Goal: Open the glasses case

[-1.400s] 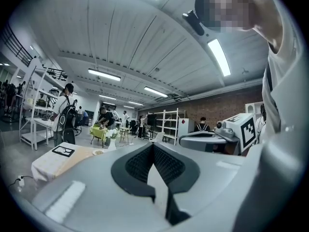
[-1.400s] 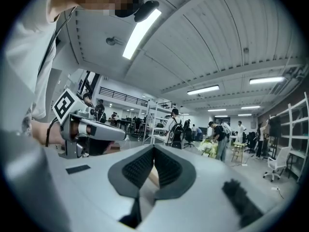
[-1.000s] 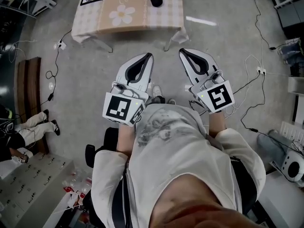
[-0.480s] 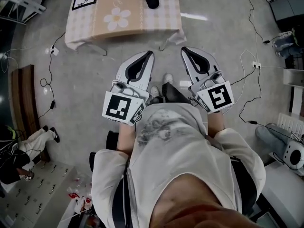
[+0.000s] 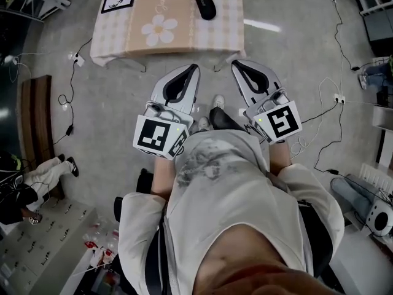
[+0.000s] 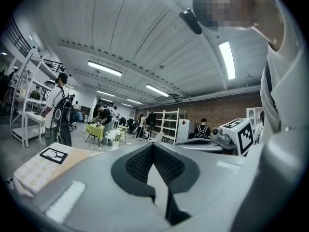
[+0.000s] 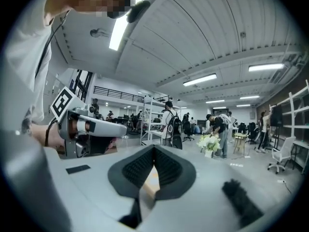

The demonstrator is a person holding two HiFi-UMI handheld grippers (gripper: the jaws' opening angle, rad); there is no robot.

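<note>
Grey concrete floor (image 5: 110,103) fills the head view, with a brown bench (image 5: 38,112) and a loose black cable (image 5: 66,97) at its left. Ahead stands the surface (image 5: 110,39), draped in a pale checked cloth with a tan middle band. A black-and-white marker card (image 5: 118,0) lies on its left corner, then a printed white daisy (image 5: 159,29) with faint script above it, too small to read. The black glasses case (image 5: 206,5) lies on the cloth right of the daisy, well apart from both grippers. The left gripper (image 5: 193,71) has its jaws together on nothing, as does the right gripper (image 5: 237,65). Each carries a marker cube (image 5: 156,137) patterned in squares. More cables (image 5: 334,103) trail at the right. Behind are white shelving (image 6: 166,124) and a brick wall (image 6: 212,110).
</note>
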